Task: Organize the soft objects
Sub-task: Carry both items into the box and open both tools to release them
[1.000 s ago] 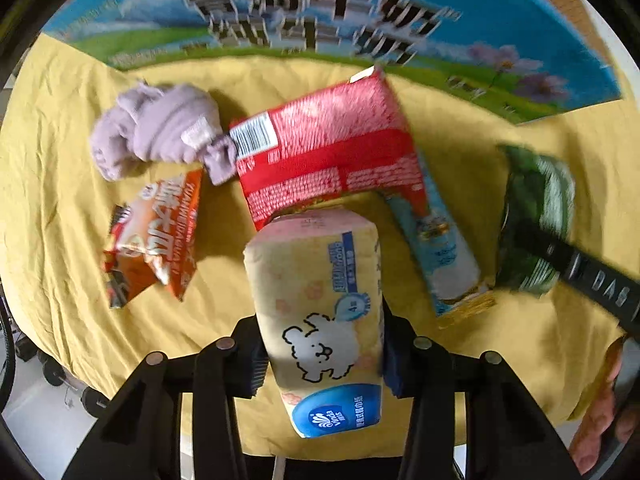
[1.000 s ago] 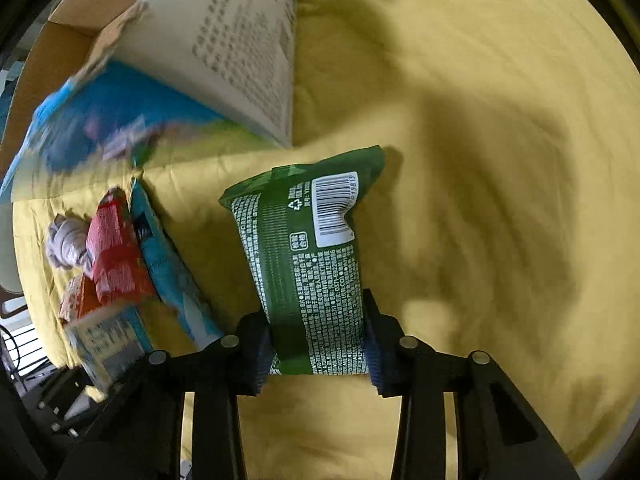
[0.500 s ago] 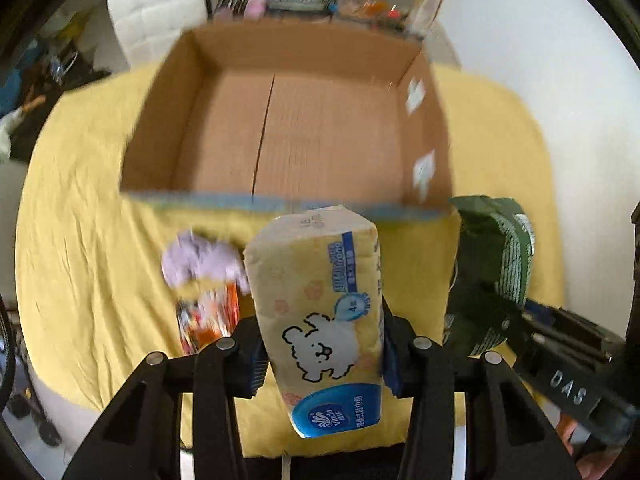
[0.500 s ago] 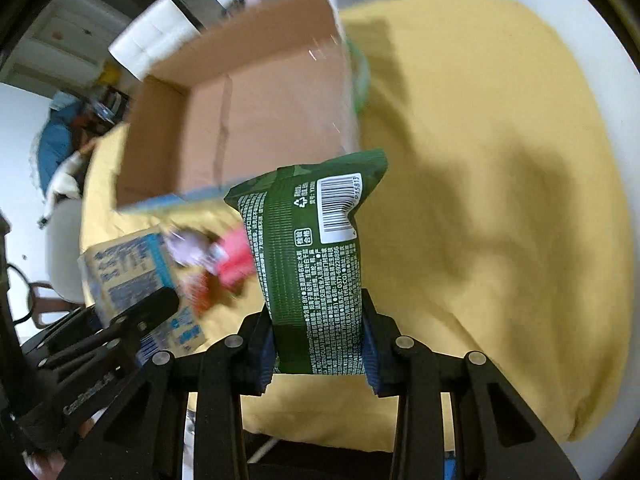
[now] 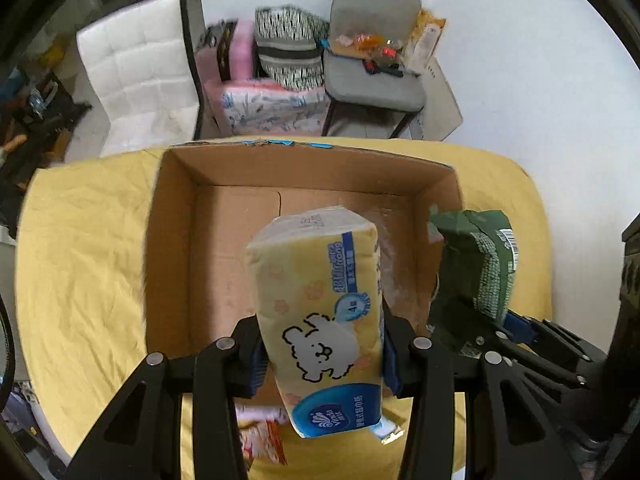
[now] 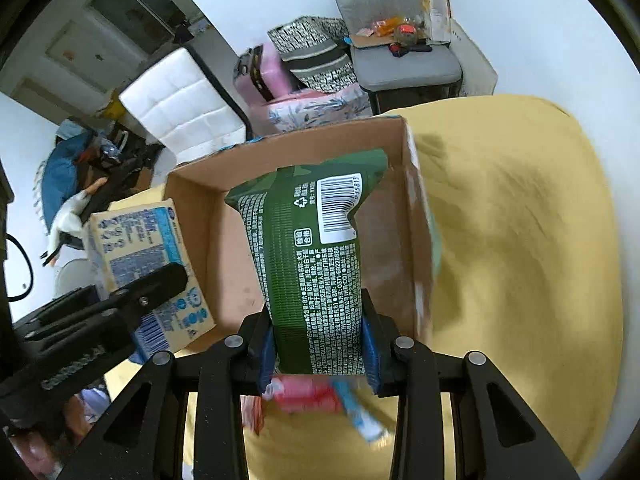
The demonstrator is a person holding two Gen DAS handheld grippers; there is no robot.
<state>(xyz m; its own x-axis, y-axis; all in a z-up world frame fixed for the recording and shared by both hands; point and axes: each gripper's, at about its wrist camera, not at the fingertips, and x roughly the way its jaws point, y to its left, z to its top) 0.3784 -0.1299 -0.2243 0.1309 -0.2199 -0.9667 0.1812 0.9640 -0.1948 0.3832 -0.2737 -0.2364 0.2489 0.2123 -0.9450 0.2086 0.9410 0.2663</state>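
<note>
Got my left gripper [image 5: 322, 354] clamped on the tissue pack [image 5: 320, 312] and right gripper [image 6: 318, 350] on the green bag [image 6: 310, 260], both over the cardboard box [image 5: 172, 240], so I'd lower before letting go.

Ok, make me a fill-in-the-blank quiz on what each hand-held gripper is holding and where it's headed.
The left hand-held gripper is shut on a yellow ____ pack.
The right hand-held gripper is shut on a snack bag coloured ____.
Both are held over an open ____ box.
The box sits on a ____ cloth.

Missing words: tissue; green; cardboard; yellow
</note>
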